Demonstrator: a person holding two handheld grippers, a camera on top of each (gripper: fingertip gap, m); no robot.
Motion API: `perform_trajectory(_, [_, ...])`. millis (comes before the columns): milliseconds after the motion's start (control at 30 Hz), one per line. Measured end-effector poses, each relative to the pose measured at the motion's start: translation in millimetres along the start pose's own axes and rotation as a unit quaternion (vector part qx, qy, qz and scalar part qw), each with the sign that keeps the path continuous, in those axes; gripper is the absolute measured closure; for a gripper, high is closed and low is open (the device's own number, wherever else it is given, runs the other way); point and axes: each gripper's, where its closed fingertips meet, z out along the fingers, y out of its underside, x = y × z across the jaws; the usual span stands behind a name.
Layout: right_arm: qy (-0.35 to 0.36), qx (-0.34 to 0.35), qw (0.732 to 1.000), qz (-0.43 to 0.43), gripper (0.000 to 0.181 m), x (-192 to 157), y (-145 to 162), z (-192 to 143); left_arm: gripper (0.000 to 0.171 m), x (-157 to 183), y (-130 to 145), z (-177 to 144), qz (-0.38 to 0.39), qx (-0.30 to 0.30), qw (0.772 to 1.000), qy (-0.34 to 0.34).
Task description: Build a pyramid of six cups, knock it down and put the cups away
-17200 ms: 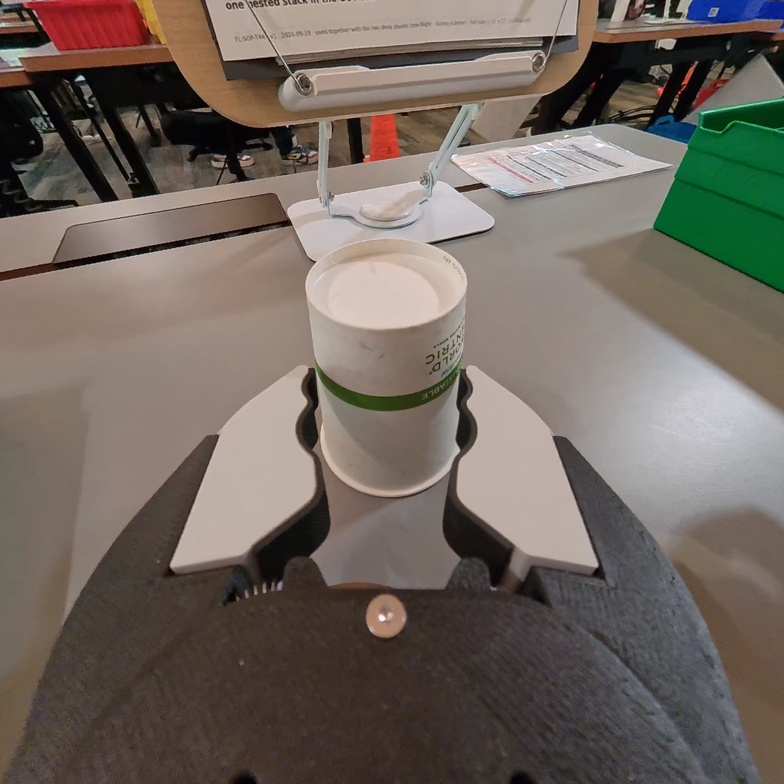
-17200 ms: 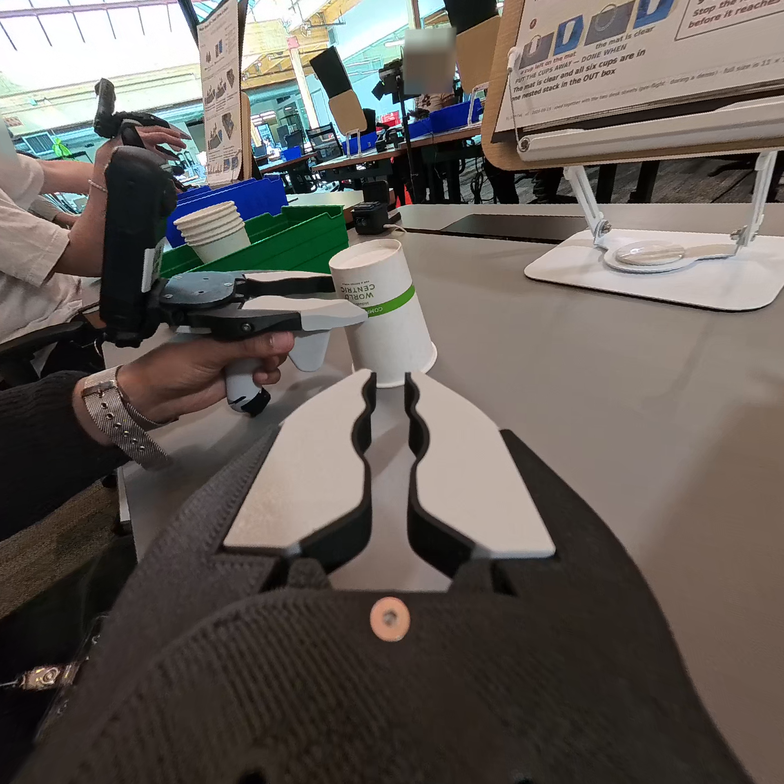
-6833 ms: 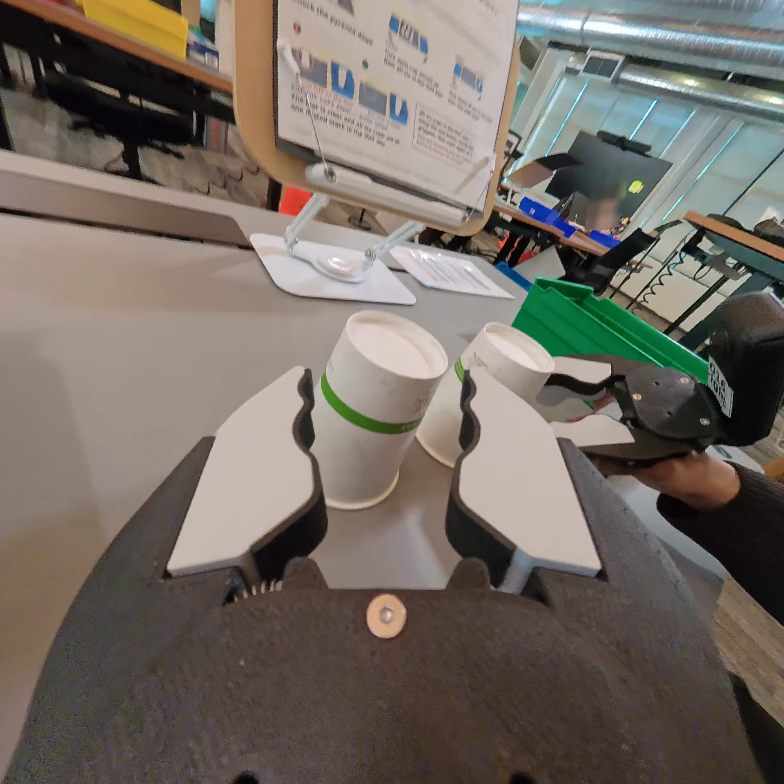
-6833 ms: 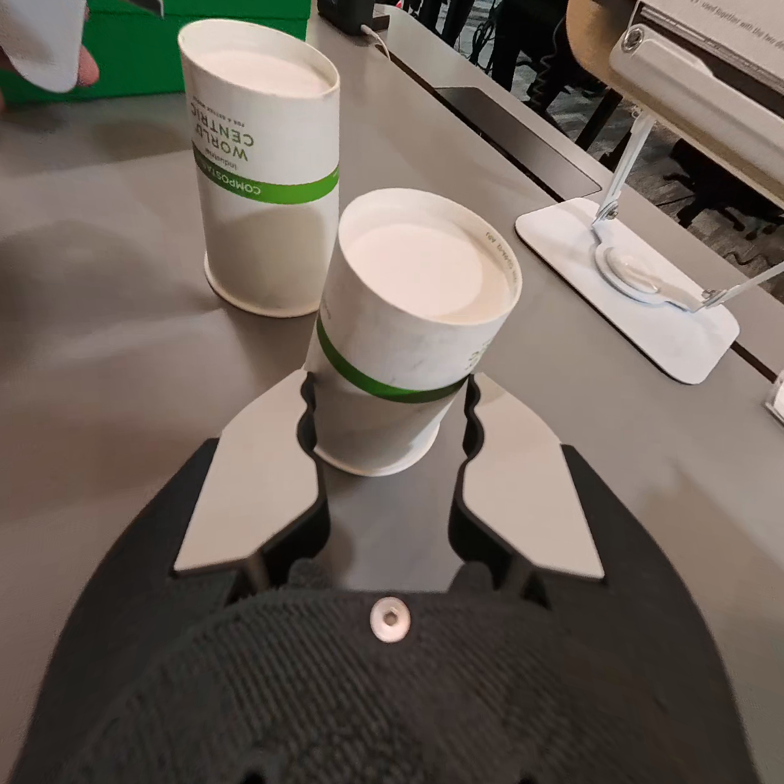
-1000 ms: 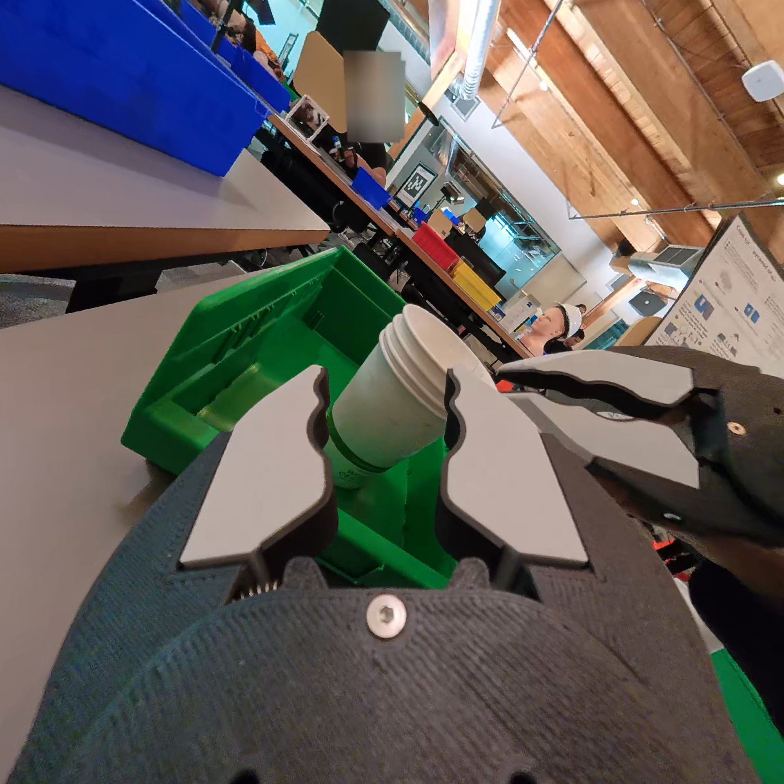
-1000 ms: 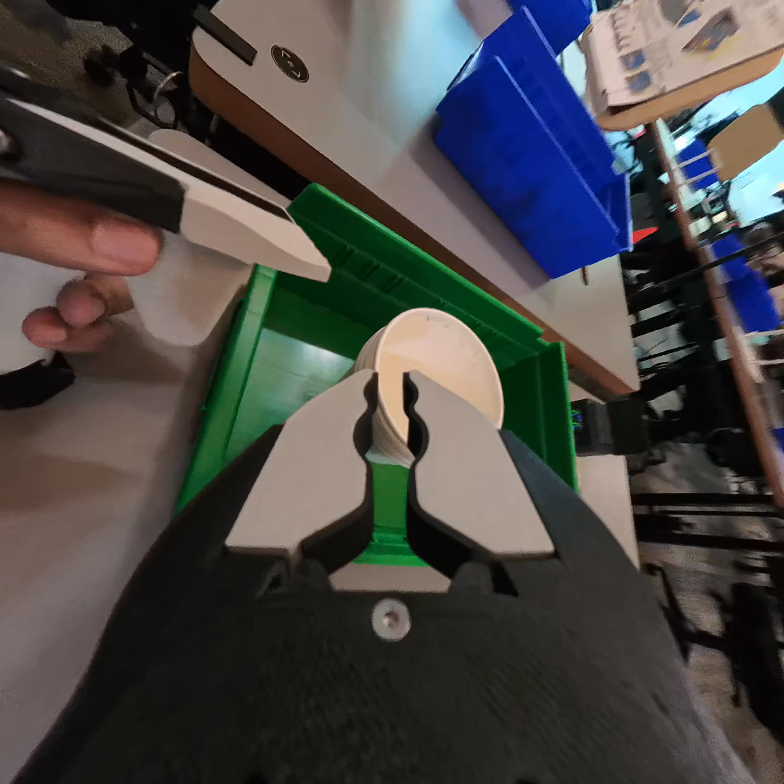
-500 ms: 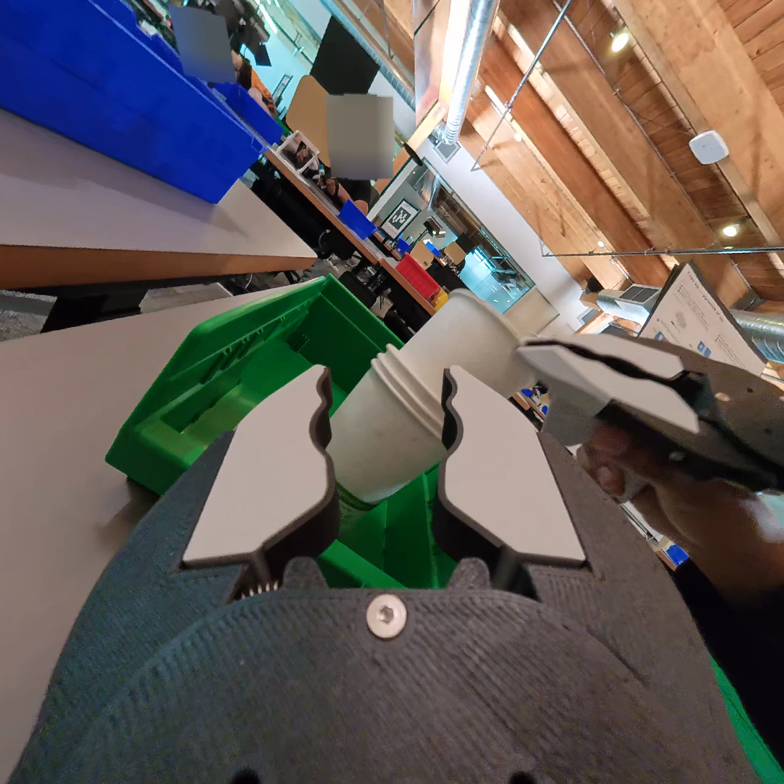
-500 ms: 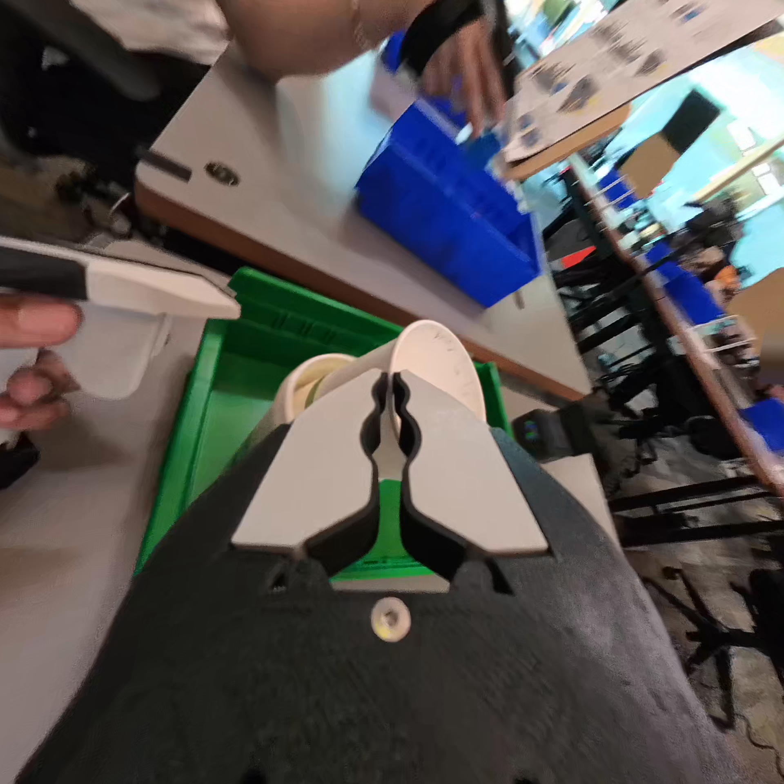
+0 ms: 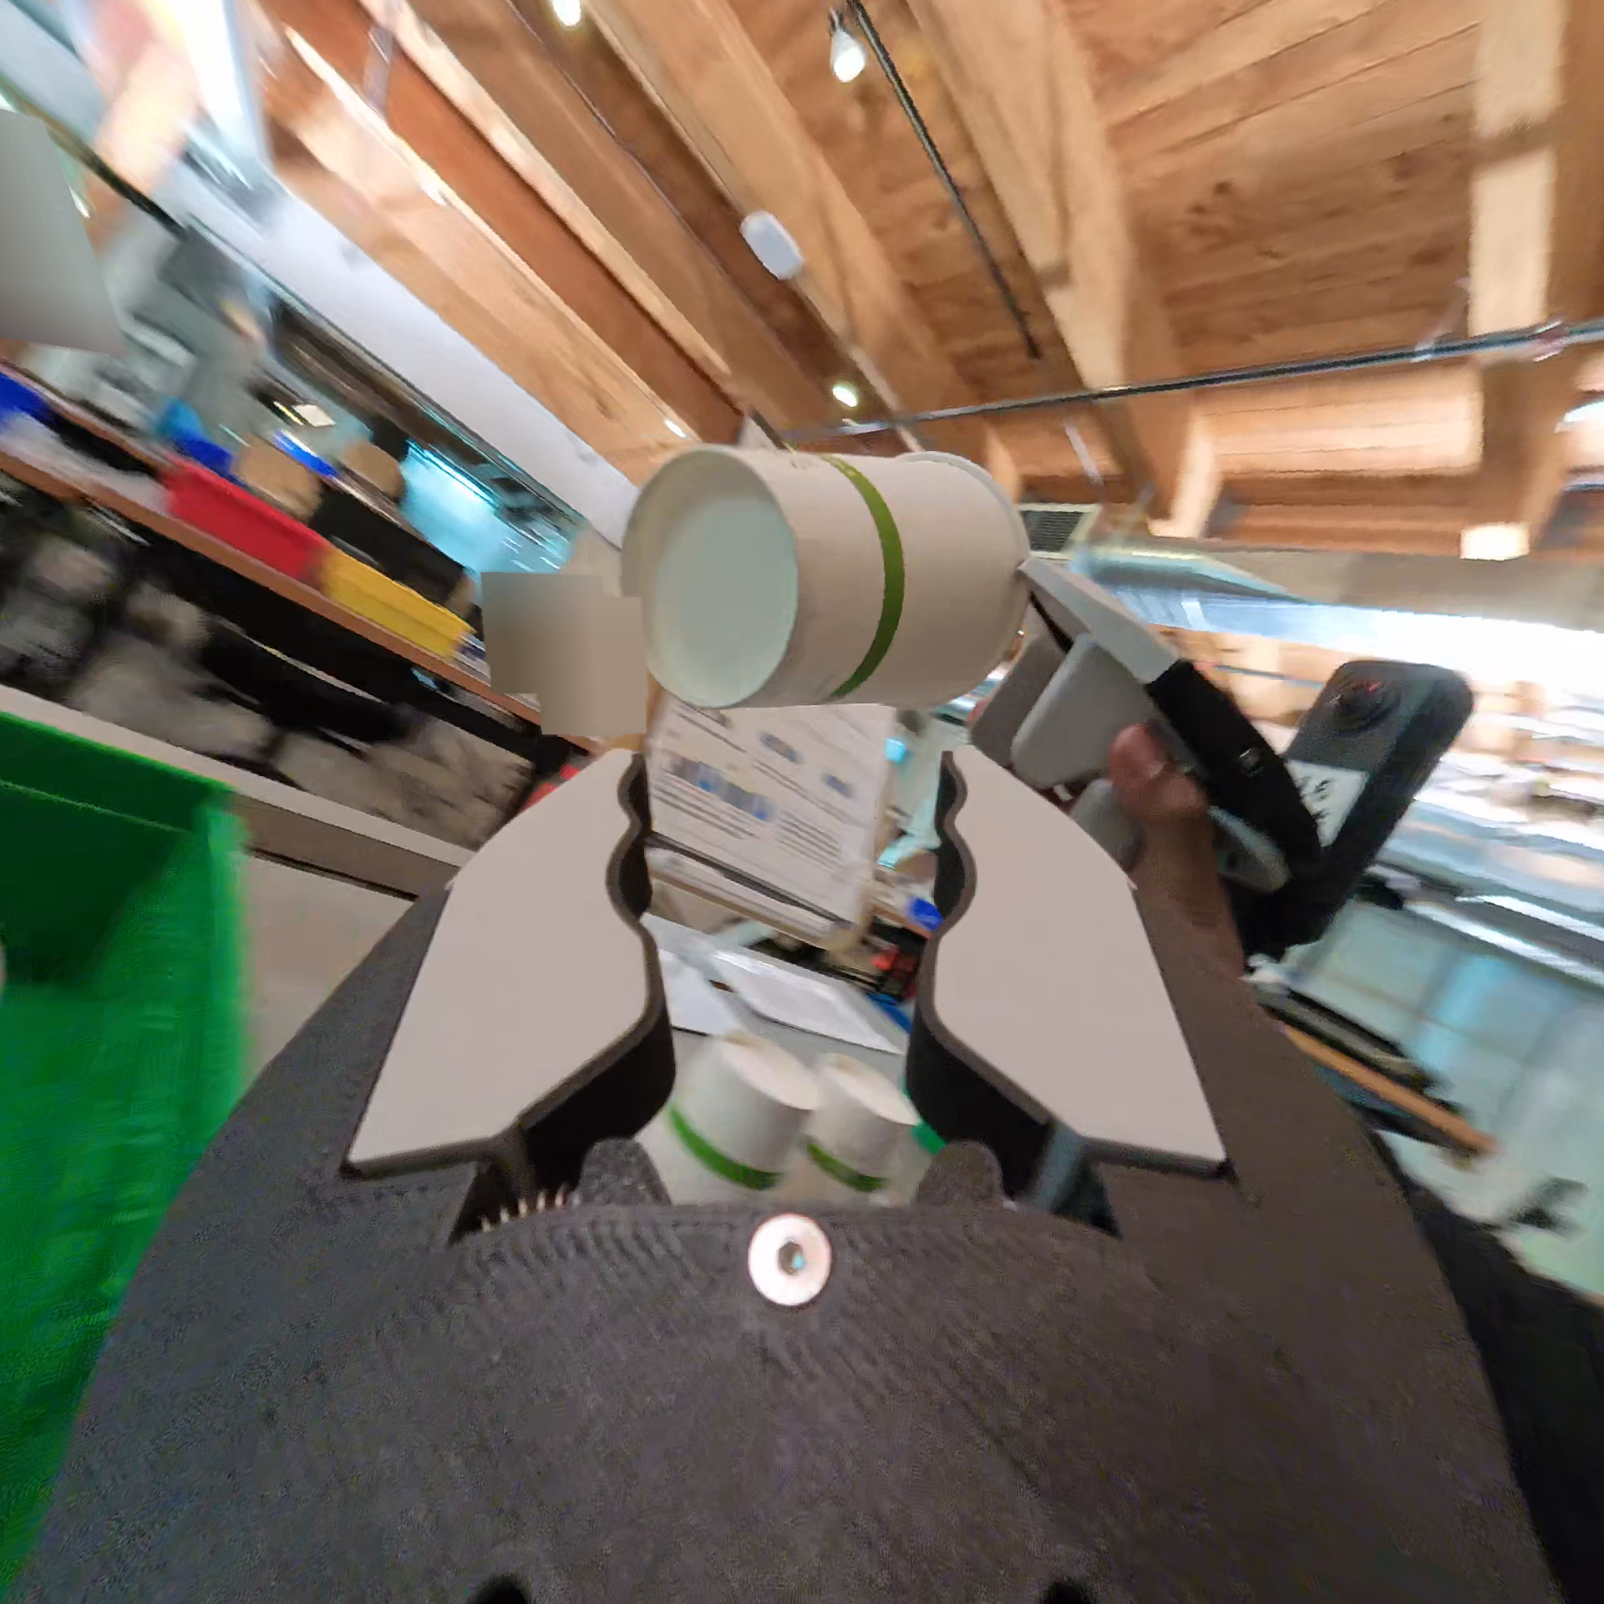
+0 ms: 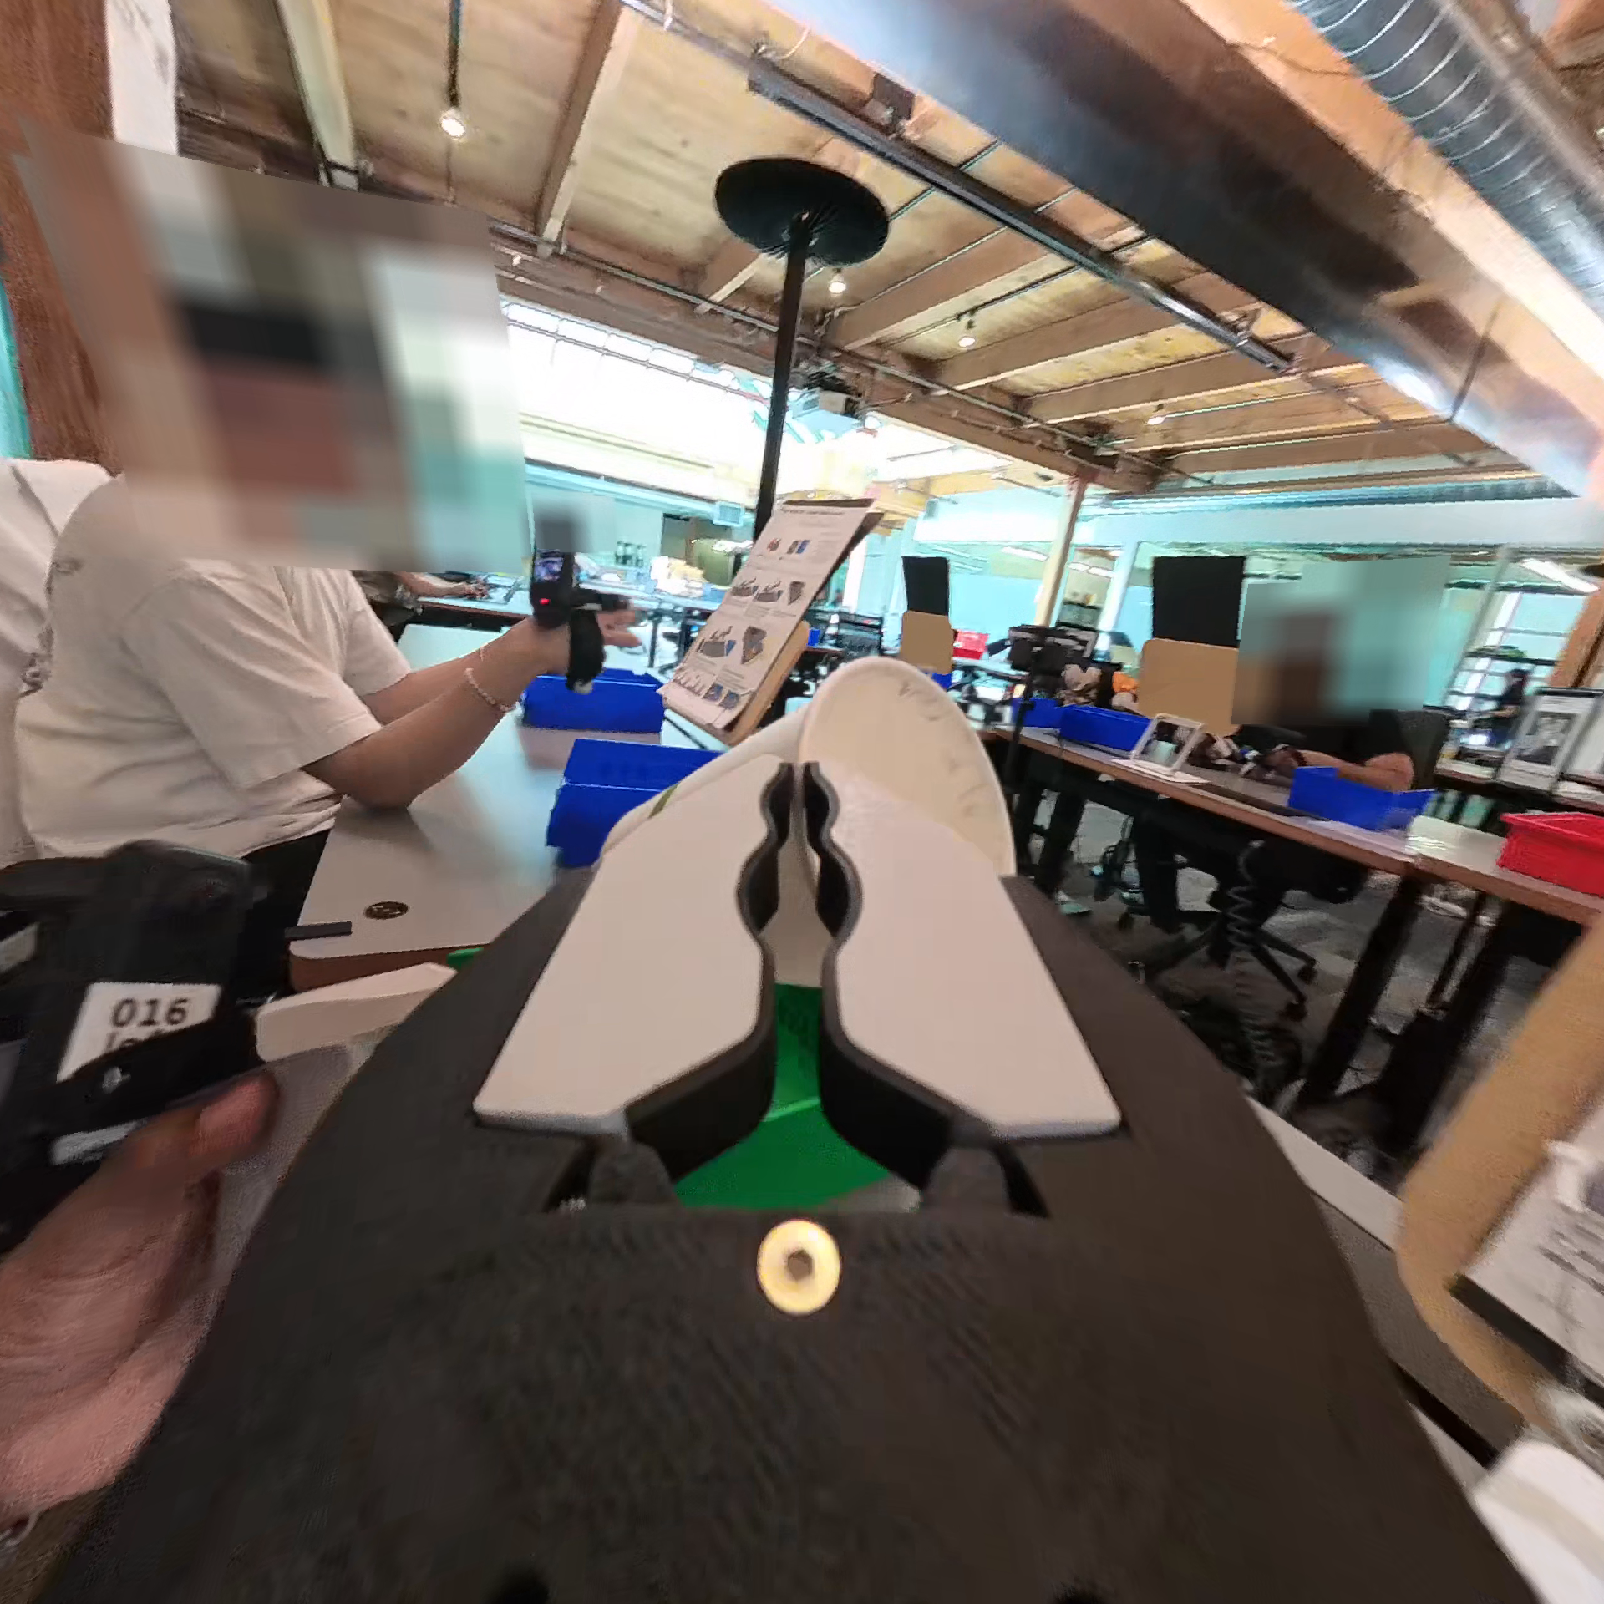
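Paper cup [image 9: 825,577], white with a green band, is up in the air lying on its side, bottom facing the left wrist camera, sitting at about 12 o'clock above the left gripper [image 9: 790,811]. That left claw is spread wide with nothing between its fingers, tilted up toward the wooden ceiling [image 9: 1128,217]. The right gripper [image 10: 797,781] is the one with the cup: its fingers are pinched nearly together on the cup's rim wall, so in the right wrist view you get the open mouth [image 10: 903,764] of the cup poking out at 12 to 1 o'clock past the fingertips. In the left view the right gripper [image 9: 1041,608] comes in from 2 o'clock with a hand [image 9: 1163,807] wrapped on its handle. Down between the left fingers at 6 o'clock there are two more cups [image 9: 781,1120] standing upside down on the table, pretty blurry. A green bin [image 9: 104,955] fills the 9 o'clock edge, and a slice of green [image 10: 781,1120] shows under the right claw too.
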Motion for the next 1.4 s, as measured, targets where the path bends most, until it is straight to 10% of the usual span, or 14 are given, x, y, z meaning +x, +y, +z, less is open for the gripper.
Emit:
perform_trajectory(533, [0.081, -0.028, 0.996, 0.024, 0.177, 6.7, 44.6, -190.7, 0.087, 82.4, 139.3, 59.6, -0.229, -0.117, 0.955, 0.146])
perform_trajectory(833, [0.134, -0.127, 0.982, -0.031, 0.135, 35.1, 82.2, -262.5, 0.088, 82.4, 187.8, 61.1, -0.074, -0.228, 0.963, 0.125])
perform_trajectory(1033, [0.033, -0.263, 0.962, -0.064, 0.092, 7.4, 114.5, -262.6, 0.088, 100.2, 228.8, 36.9, 0.113, -0.369, 0.906, 0.176])
perform_trajectory(1400, [-0.015, -0.409, 0.894, -0.181, 0.099, -14.2, 184.8, -272.3, 0.091, 134.1, 279.4, 6.5, 0.182, -0.442, 0.842, 0.249])
